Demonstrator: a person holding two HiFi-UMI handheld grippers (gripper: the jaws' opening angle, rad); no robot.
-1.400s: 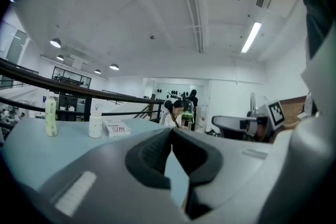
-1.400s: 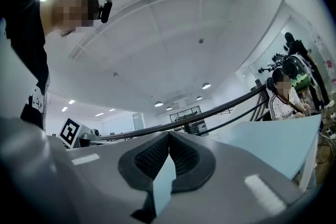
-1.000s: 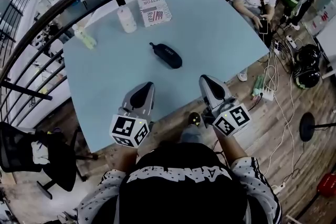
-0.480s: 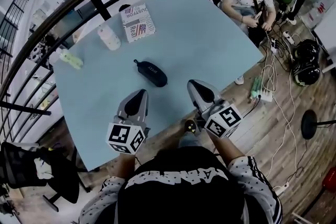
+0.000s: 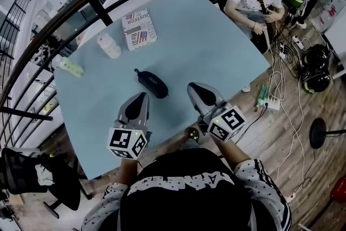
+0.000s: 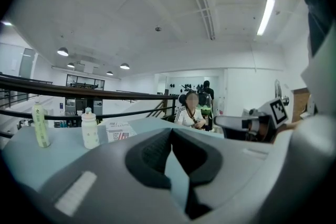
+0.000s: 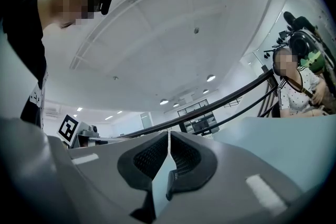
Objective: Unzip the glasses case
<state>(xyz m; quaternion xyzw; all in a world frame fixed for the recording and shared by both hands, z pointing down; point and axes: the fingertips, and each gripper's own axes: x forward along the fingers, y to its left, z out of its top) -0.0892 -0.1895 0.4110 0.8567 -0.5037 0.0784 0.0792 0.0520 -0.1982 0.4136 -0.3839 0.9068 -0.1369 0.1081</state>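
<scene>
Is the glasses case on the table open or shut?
Shut: the glasses case lies flat on the table as one closed dark shell.

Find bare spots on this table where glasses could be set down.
Free: the right half of the table, from the glasses case to the right corner; also the near-left strip before the green bottle. Crowded: far-left edge, with white bottle and printed box.

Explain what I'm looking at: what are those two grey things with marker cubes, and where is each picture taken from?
No robot arm: a person holds a two-fingered tool in each hand, the left gripper and right gripper. The wide picture comes from a head camera looking down; the other two ride on the grippers, looking along their fingers, which are shut and empty. On the blue table are the black glasses case, a white bottle, a green bottle and a printed box.
</scene>
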